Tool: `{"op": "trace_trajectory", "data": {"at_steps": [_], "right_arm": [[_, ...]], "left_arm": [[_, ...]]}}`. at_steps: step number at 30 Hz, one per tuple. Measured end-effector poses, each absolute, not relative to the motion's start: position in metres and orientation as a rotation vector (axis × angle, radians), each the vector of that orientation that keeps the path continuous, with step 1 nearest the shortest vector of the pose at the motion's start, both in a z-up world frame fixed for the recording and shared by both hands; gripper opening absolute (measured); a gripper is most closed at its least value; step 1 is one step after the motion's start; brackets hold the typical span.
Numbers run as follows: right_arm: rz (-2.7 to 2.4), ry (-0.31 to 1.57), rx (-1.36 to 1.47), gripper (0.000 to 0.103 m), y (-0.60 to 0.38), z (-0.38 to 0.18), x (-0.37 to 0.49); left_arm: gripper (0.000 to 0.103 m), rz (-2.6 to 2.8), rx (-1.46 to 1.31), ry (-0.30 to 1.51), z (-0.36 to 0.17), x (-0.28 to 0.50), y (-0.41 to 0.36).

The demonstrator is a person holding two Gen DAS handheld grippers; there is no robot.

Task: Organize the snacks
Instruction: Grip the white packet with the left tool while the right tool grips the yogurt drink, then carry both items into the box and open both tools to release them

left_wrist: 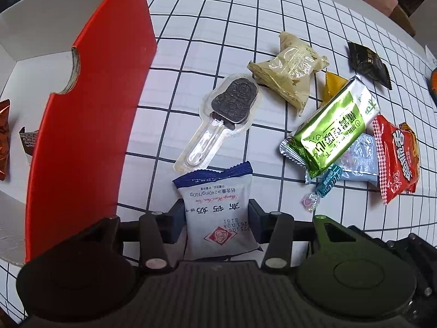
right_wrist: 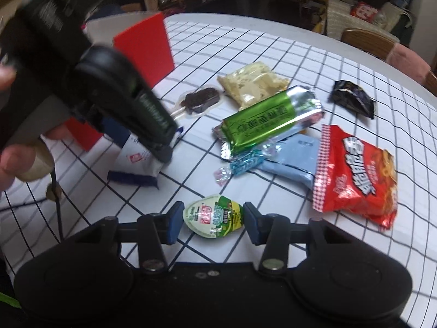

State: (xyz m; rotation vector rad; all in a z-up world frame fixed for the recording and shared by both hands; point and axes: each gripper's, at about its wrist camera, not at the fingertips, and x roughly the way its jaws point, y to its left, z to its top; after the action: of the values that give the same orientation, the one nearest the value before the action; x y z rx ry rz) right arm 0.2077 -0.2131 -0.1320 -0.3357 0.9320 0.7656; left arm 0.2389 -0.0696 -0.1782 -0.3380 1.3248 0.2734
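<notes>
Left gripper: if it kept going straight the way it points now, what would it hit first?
Likely the chocolate lollipop, lying just beyond the white milk-biscuit packet that the left gripper grips. Depth is uncertain.
</notes>
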Motion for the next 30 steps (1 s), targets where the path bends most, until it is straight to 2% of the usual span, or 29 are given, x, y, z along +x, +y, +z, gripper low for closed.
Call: {"op": "trace_trajectory", "data": {"at_steps": [16, 30], "right_arm": [[0.701, 0.824, -0.194, 0.046, -0.224, -0.072, 0.177], [0.704, 0.709, -0.207, 0.046, -0.184, -0.024, 0.149]], "left_arm": [[0.047, 0.116, -0.310, 1.213, -0.121, 0.200, -0.062], [0.047, 0.044, -0.235, 1.065, -0.062, 0.167, -0.029]]}}
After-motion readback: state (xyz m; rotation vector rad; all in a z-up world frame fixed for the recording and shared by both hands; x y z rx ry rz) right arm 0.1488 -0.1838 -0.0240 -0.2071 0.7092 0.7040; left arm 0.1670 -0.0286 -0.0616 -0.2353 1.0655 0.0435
